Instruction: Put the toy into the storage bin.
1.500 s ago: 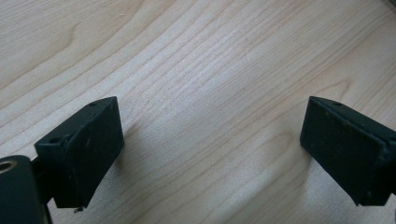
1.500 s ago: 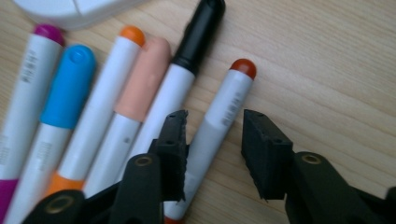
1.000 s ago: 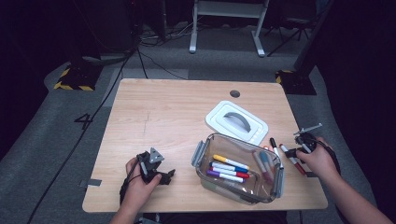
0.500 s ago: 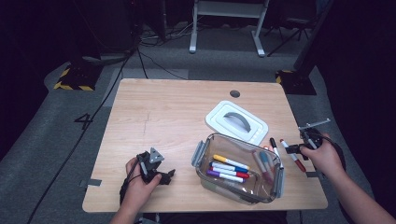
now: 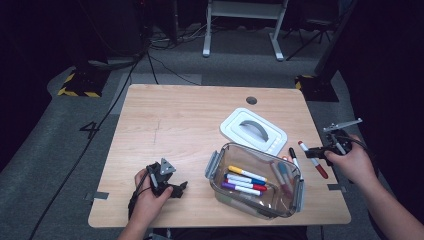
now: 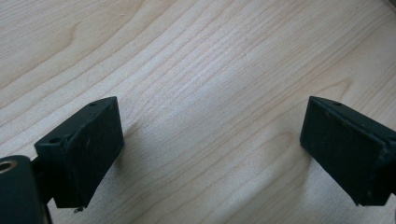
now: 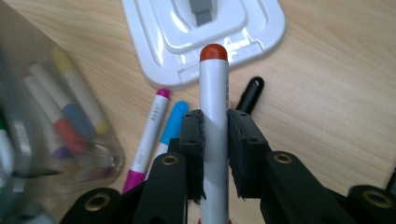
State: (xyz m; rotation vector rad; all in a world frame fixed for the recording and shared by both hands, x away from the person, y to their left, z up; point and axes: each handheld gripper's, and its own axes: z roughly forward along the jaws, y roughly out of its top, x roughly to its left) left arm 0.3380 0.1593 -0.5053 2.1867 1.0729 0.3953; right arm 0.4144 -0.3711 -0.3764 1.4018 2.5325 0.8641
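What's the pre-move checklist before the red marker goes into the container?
1. Grip: right gripper shut on the red marker, pads on both sides of the barrel: ok.
2. Marker clear of the table, lifted above the loose markers: ok.
3. Container open, lid set aside behind it: ok.
4. Room inside: several markers on the bottom, space beside them: ok.
5. Left gripper open over bare wood, away from the container: ok.
6. Cap seated on the marker's far end: cannot tell.
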